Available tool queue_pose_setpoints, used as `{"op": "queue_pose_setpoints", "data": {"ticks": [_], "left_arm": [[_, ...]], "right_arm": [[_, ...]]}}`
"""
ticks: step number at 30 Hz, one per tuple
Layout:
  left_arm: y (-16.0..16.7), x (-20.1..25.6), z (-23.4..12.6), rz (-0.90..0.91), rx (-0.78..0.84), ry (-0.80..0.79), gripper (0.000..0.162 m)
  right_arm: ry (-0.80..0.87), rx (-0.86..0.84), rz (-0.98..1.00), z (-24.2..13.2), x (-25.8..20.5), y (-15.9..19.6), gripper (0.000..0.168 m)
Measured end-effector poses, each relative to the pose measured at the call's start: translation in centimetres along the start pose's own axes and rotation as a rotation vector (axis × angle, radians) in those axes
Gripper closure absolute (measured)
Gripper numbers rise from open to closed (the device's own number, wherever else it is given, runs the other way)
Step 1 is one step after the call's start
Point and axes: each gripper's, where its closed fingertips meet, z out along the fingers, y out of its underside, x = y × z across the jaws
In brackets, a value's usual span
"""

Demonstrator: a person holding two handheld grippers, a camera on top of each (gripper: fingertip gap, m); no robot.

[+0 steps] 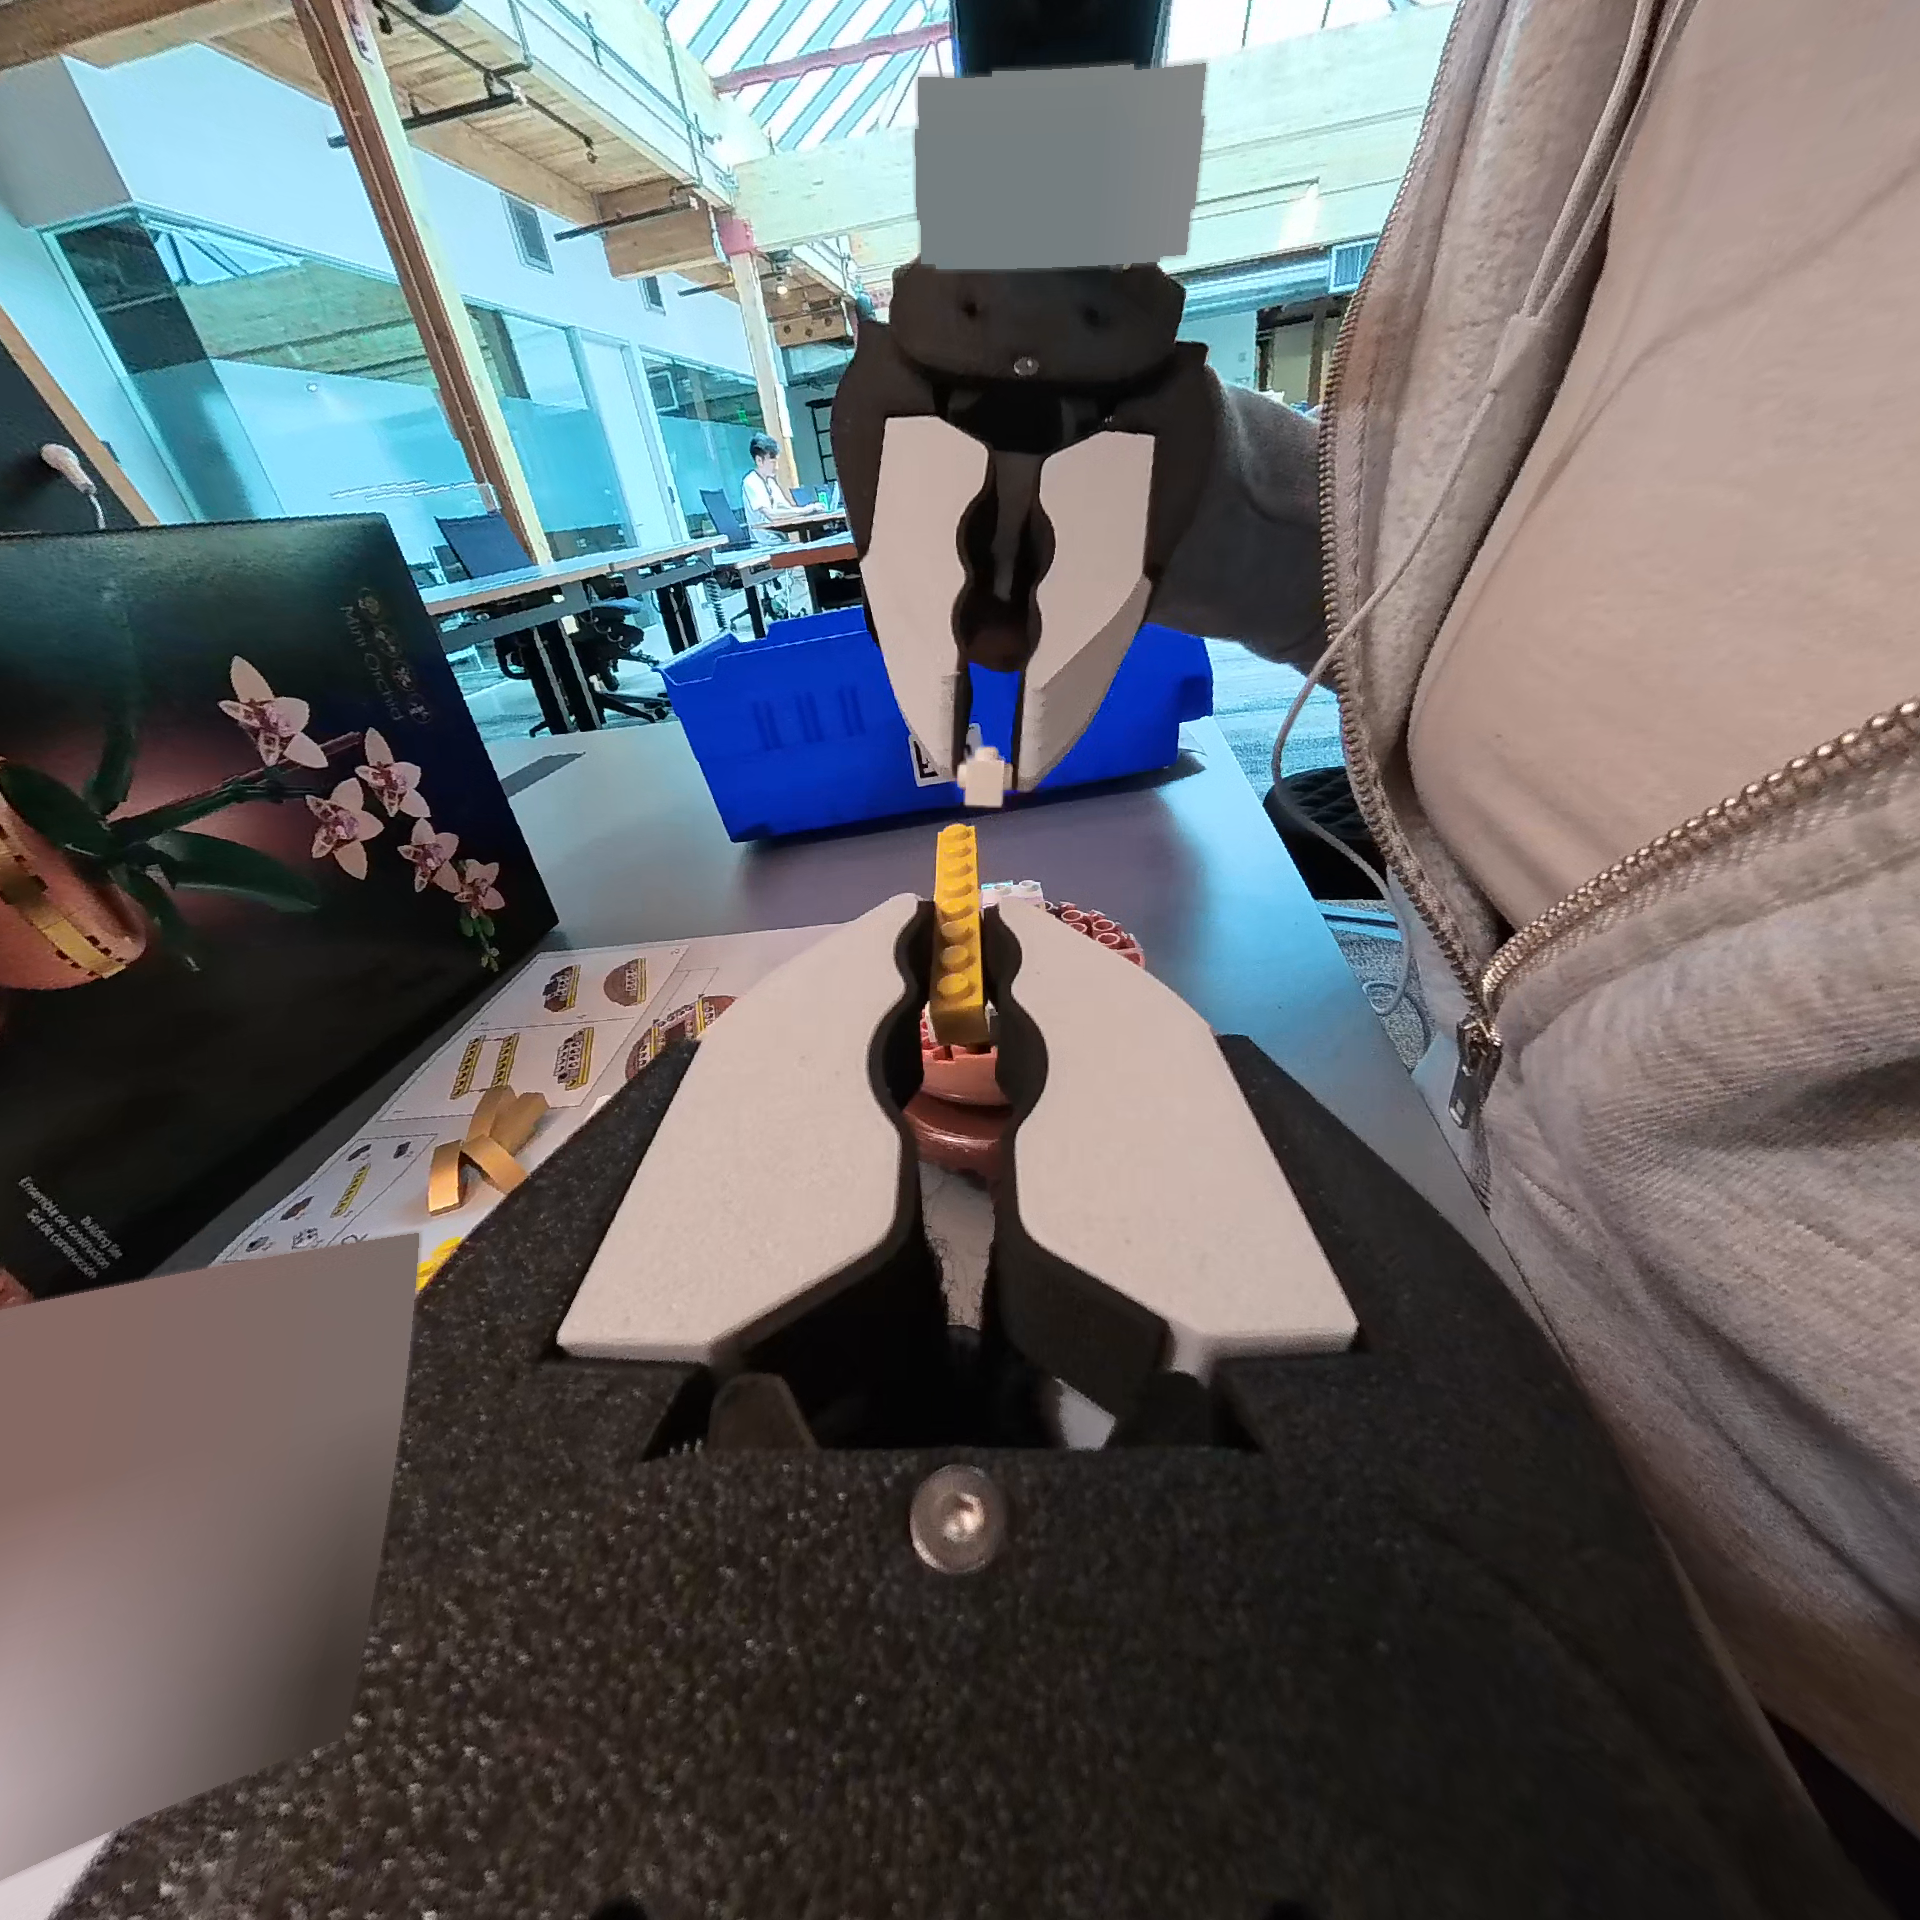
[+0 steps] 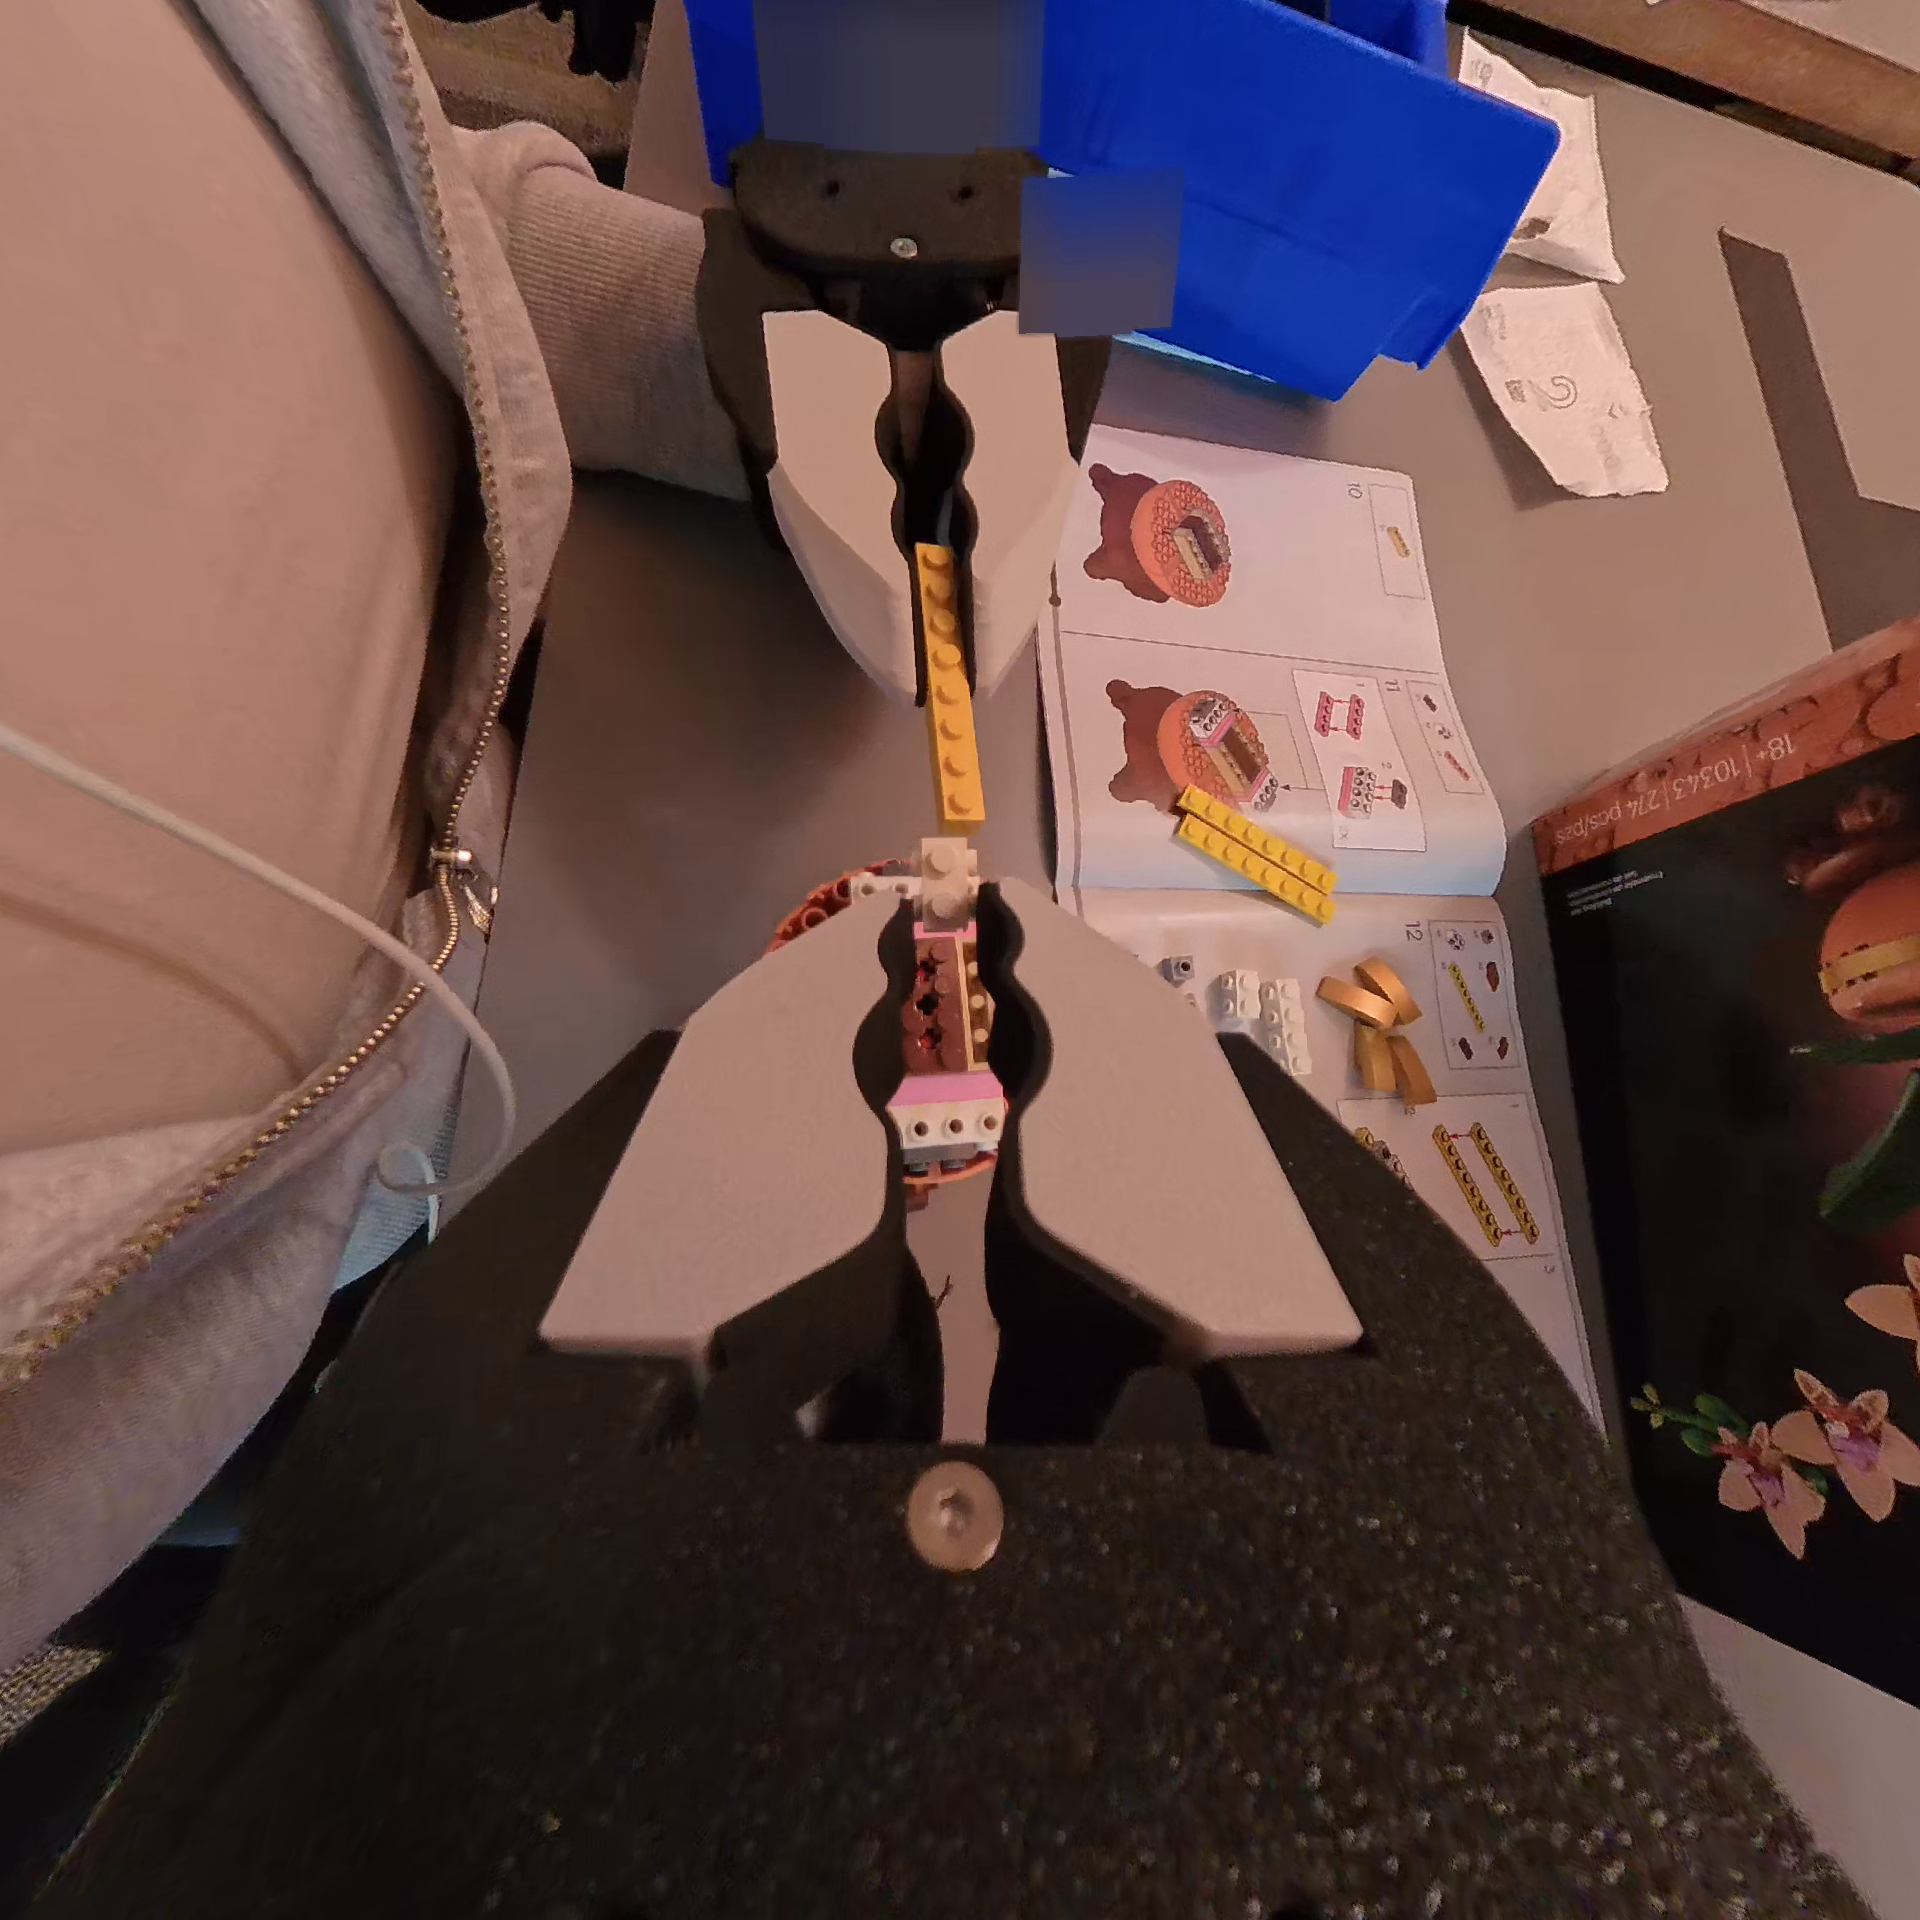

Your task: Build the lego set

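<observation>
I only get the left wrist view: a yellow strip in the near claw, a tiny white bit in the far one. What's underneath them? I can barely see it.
Observer: In the right wrist view, a half-built pot sits below the white piece held by the right gripper. Its top shows pink and brown parts and a white row.
Operator: Any more white pieces lying around?
Observer: Yes, a few white bricks lie on the open booklet, next to the gold pieces.
Operator: Anything near the blue bin that I miss?
Observer: Crumpled white paper bags lie on the table beside the bin.
</observation>
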Motion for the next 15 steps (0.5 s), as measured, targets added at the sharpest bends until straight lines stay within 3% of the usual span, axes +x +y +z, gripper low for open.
{"op": "queue_pose_setpoints", "data": {"ticks": [15], "left_arm": [[0.12, -0.1, 0.1, 0.004, -0.01, -0.01, 0.154]], "right_arm": [[-0.013, -0.02, 0.001, 0.16, 0.01, -0.08, 0.158]]}}
